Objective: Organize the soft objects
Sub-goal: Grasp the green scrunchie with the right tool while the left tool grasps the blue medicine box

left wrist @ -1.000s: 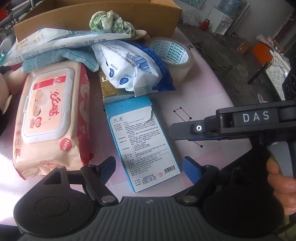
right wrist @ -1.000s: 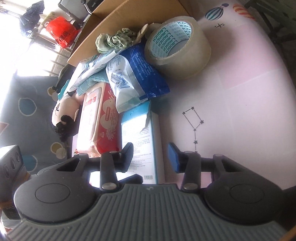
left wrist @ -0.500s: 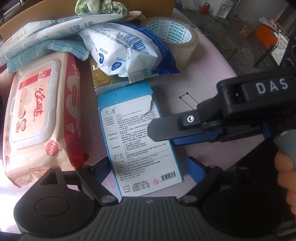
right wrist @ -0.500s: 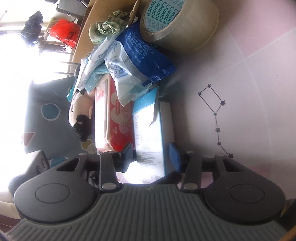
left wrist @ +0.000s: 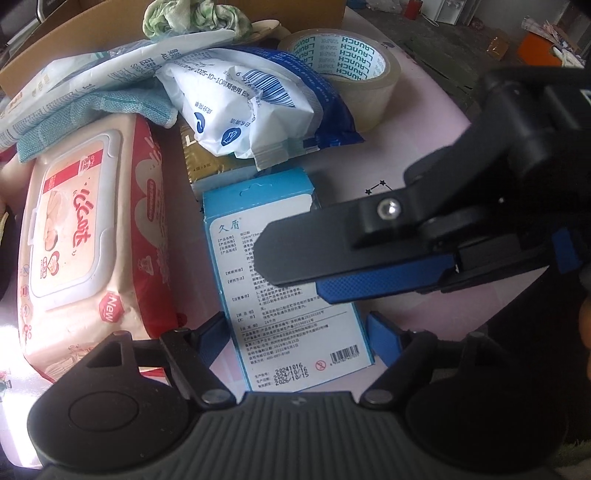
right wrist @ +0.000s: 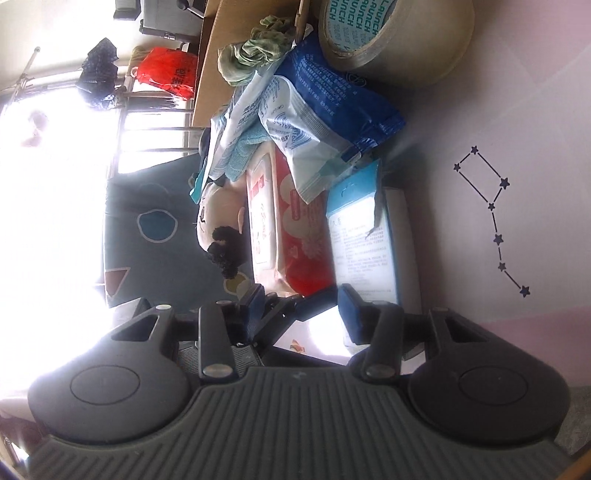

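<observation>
A blue and white box [left wrist: 280,280] lies flat on the pink table, also in the right wrist view [right wrist: 364,240]. My left gripper [left wrist: 295,338] is open, its fingers on either side of the box's near end. My right gripper [right wrist: 301,302] is open and turned on its side; its fingers [left wrist: 369,243] reach in from the right over the box's middle. A pink wet-wipes pack [left wrist: 88,236] lies left of the box. A white and blue soft pack [left wrist: 255,110] sits behind it.
A tape roll [left wrist: 351,70] stands at the back right. A teal cloth [left wrist: 92,110], a white packet and a green rag [left wrist: 184,14] pile up before a cardboard box [left wrist: 295,11]. A doll's head [right wrist: 221,229] lies beyond the wipes.
Both grippers have moved forward onto the blue and white box. My right gripper has rolled onto its side and reached across the box from the right.
</observation>
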Demonstrator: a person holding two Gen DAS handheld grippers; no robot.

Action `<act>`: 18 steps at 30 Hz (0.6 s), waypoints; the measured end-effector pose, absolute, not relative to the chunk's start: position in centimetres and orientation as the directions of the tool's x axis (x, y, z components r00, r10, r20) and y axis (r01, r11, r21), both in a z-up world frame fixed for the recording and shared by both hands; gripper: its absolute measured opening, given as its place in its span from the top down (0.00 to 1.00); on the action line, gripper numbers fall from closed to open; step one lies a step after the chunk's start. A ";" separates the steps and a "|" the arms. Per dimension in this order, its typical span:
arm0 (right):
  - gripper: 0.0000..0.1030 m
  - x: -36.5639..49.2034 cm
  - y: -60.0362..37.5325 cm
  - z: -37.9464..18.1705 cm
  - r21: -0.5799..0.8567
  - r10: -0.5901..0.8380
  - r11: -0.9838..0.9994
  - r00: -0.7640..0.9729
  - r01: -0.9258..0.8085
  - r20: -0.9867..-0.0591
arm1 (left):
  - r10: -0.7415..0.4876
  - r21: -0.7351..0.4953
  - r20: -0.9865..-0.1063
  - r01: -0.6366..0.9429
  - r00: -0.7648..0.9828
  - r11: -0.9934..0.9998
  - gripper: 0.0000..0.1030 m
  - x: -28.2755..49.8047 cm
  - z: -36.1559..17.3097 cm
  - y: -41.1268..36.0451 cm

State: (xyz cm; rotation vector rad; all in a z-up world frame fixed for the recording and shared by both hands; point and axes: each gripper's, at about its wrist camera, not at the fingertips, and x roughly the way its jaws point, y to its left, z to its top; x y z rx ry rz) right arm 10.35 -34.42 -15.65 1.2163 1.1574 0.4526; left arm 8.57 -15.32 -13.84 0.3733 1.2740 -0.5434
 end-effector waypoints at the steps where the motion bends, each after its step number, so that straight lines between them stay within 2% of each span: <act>1: 0.57 10.2 -34.8 -15.4 0.891 0.790 0.353 0.420 0.285 -0.447 | -0.168 -0.024 -0.966 0.573 0.199 0.819 0.22 8.5 -13.8 -15.6; 7: 0.56 9.2 -37.4 -13.4 0.855 0.697 0.433 0.497 0.284 -0.518 | -0.170 -0.036 -0.967 0.559 0.190 0.829 0.23 8.2 -13.6 -15.9; 11: 0.53 8.7 -38.1 -12.6 0.808 0.633 0.521 0.510 0.275 -0.582 | -0.148 -0.014 -0.969 0.559 0.196 0.829 0.20 7.6 -13.4 -16.1; 18: 0.35 8.8 -38.1 -10.7 0.749 0.544 0.625 0.564 0.221 -0.621 | -0.134 -0.004 -0.971 0.546 0.199 0.838 0.17 8.9 -13.6 -18.1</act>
